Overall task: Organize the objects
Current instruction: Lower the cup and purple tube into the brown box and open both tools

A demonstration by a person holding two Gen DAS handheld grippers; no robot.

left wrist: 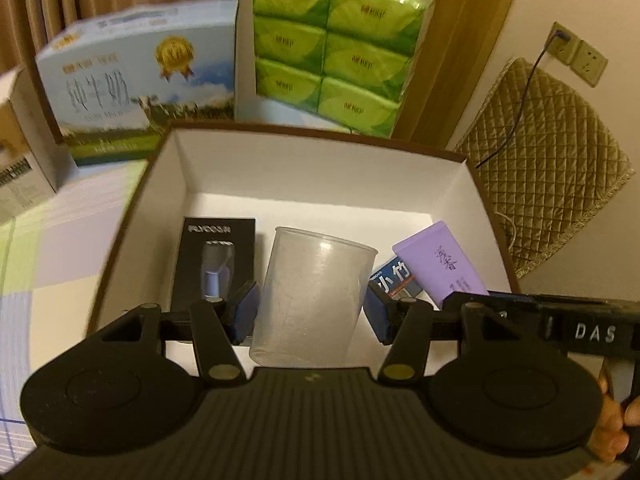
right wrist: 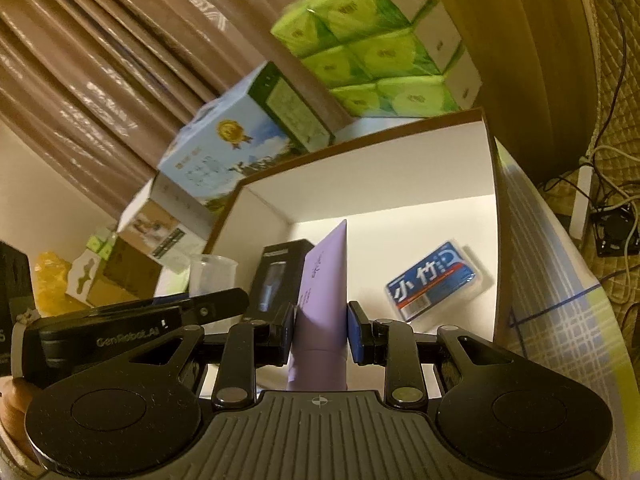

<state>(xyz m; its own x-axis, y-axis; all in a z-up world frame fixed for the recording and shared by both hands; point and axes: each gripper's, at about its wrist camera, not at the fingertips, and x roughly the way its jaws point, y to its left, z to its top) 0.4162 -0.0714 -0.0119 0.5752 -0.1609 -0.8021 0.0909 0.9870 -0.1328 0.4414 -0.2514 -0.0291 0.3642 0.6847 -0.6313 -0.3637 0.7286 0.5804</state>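
Two handheld grippers at work over a white-lined cardboard box [left wrist: 320, 168] with a brown outer rim. Left gripper [left wrist: 310, 312] spread wide around a clear, frosted plastic cup [left wrist: 312, 296], blue pads beside its walls; left pad near-touching, right pad apart, so probably released or not yet gripped — hard to tell from this angle. Cup upright in the box, between a black carton with a window [left wrist: 216, 264] and a purple tube [left wrist: 440, 268], as if set down in a row for tidy packing.

Right gripper [right wrist: 320, 332] at the same box, pads either side of the purple tube [right wrist: 324, 300], held cap-end toward the camera and crimped end forward; left pad against the soft matte plastic, a slight gap on the right, so grip likely loosening or only just closing. Tube slanted above the box floor, apparently on its way to a place beside a glossy blue wrapped pack [right wrist: 436, 280] lying flat.

Behind the box: a pale-blue printed milk carton [left wrist: 136, 80], stacked green tissue packs [left wrist: 336, 48] in shiny film, brown curtains [right wrist: 100, 60].
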